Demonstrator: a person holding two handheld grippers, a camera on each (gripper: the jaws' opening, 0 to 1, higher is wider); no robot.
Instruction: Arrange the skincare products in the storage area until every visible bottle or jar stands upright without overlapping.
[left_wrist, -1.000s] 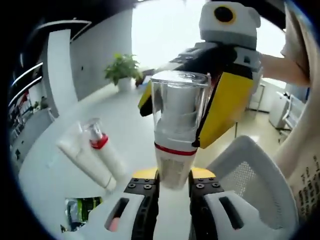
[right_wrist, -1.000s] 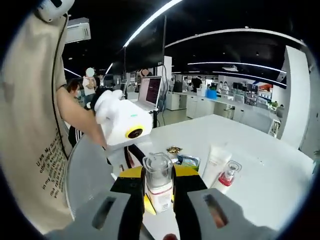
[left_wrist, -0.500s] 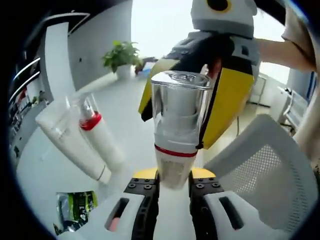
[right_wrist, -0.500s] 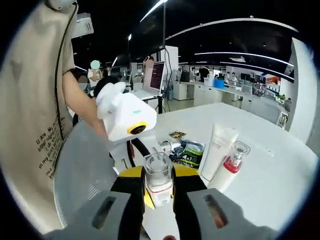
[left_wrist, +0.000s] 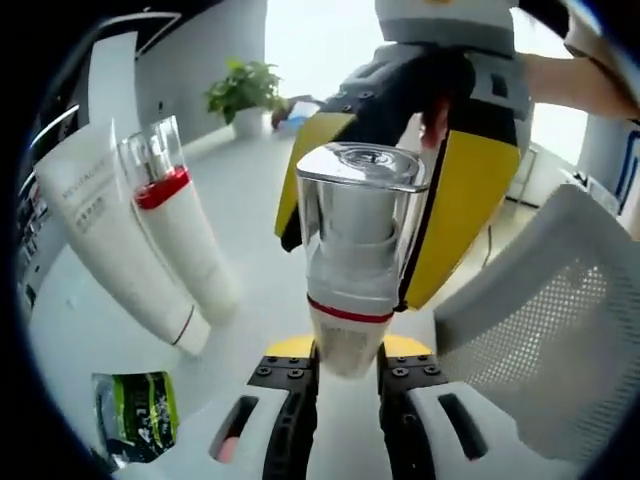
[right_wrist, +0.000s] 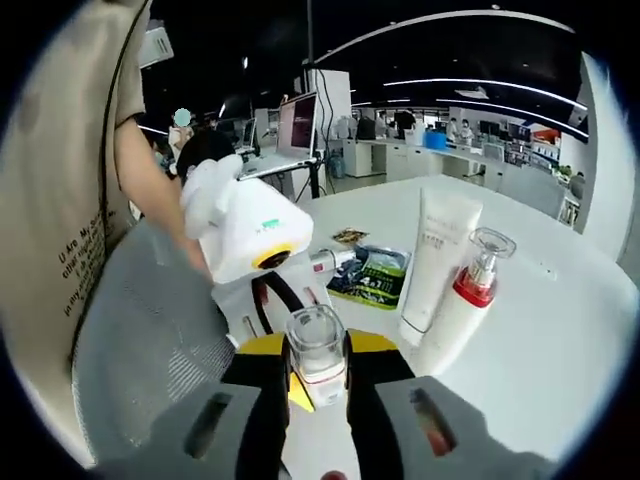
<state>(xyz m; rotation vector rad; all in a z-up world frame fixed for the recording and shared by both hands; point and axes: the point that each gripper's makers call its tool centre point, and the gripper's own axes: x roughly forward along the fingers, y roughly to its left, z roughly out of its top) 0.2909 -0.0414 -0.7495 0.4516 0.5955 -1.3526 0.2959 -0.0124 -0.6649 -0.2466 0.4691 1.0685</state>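
Jaws of both grippers grip one small white bottle with a clear square cap and red band (left_wrist: 355, 260): the left gripper (left_wrist: 346, 372) holds its base, and the right gripper (right_wrist: 318, 385) clamps the same bottle from the opposite side. On the white round table (right_wrist: 560, 350) nearby stand a tall white squeeze tube (right_wrist: 436, 262) and, just beside it, a white pump bottle with a red collar (right_wrist: 466, 300). A green sachet (right_wrist: 372, 274) lies flat behind them. A white mesh chair back (left_wrist: 545, 310) sits by the table's edge.
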